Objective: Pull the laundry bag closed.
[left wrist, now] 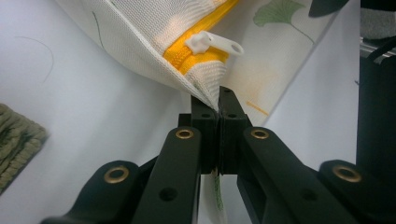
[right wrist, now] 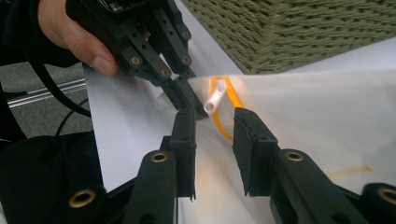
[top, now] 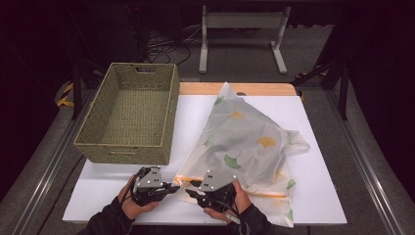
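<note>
Honestly the risky bit is that little white zipper pull point(right wrist: 215, 99). The right gripper point(right wrist: 215, 140) has its jaws apart, one on each side of the pull and just short of it, not touching yet as far as I can tell. The tab is small, slick-looking plastic and it's sticking up at an angle, so if the jaws come together slightly off it could flip away or they'd grab mesh instead.

The left gripper point(left wrist: 218, 109) is clamped tight on the corner of the mesh bag point(top: 244, 142), right by the end of the yellow zipper point(left wrist: 196, 49). That hold is only on a thin fold of fabric, so my guess is a hard tug on the pull could drag the corner out, or just bunch the bag up instead of running the zipper.

Also the two grippers are really close together, nearly touching in the right gripper view, so bumping jaws is a real chance.

Room-wise: the bag lies on the white table point(top: 313, 171), right of centre, its zipper edge along the near side, with one bottom corner hanging at the near edge. The woven basket point(top: 129, 115) sits far left, close above the left hand point(top: 128, 204), so not much room that way. To the right along the zipper it's open, just bag and bare table.
</note>
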### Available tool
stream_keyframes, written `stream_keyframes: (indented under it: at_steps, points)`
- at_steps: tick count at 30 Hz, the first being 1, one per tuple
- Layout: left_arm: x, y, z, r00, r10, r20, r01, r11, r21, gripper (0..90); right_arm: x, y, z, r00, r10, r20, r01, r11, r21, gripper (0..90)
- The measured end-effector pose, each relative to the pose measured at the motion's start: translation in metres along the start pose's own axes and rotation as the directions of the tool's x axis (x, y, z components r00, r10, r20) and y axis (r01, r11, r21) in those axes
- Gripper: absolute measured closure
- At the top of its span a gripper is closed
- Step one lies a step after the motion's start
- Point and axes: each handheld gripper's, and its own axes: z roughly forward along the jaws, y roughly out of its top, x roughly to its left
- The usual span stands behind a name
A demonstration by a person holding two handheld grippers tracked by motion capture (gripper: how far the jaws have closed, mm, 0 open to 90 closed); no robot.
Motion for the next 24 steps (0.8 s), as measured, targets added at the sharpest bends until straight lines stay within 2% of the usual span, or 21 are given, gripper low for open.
stream_keyframes:
  at_steps: [3,11,20,24]
  points:
    - [-0.002,0.0,0.003,1.0,0.006,0.005,-0.006,0.9999,0.012,87.8,-0.001,0.002,0.01,0.9996,0.011,-0.027,-0.011,1.0,0.013,68.4]
    - [-0.005,0.0,0.004,0.9992,0.037,0.013,-0.038,0.9991,0.019,87.8,-0.004,0.001,0.027,0.9994,0.026,-0.021,-0.025,0.998,0.06,69.8]
    - [-0.008,0.0,0.005,0.9987,0.049,0.013,-0.049,0.9983,0.033,87.8,-0.007,-0.002,0.037,0.9992,0.032,-0.025,-0.03,0.995,0.098,81.6]
    - [-0.006,-0.002,0.004,0.9992,0.039,0.012,-0.039,0.9989,0.026,87.2,-0.007,-0.002,0.035,0.9994,0.031,-0.017,-0.03,0.995,0.092,84.1]
